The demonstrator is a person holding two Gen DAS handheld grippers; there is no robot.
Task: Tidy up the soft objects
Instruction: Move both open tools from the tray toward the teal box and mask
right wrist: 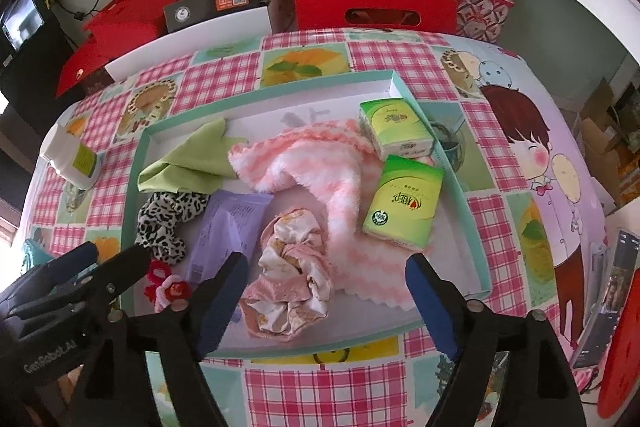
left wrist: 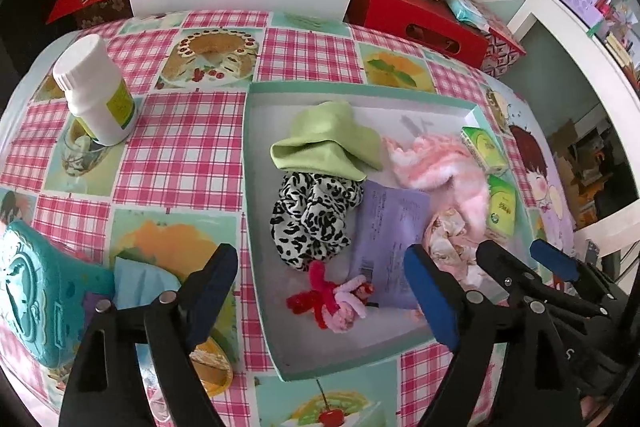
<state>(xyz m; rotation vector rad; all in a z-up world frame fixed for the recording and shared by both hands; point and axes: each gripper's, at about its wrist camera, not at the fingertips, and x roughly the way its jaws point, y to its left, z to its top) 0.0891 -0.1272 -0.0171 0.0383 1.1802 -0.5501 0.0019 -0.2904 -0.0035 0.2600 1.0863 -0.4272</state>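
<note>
**Soft goods gathered in shallow tray**

Both grippers hang wide open and empty above the tray (right wrist: 460, 187). The left gripper (left wrist: 320, 287) sits over a leopard scrunchie (left wrist: 312, 215) and purple packet (left wrist: 392, 227); the right gripper (right wrist: 328, 291) over a crumpled pink scrunchie (right wrist: 292, 267), beside a fluffy pink cloth (right wrist: 320, 171)

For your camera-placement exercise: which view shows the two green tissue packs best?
The right wrist view: both tissue packs lie large and unobstructed, labels facing up. The left wrist view shows them small and distorted near the tray's right edge.
</note>
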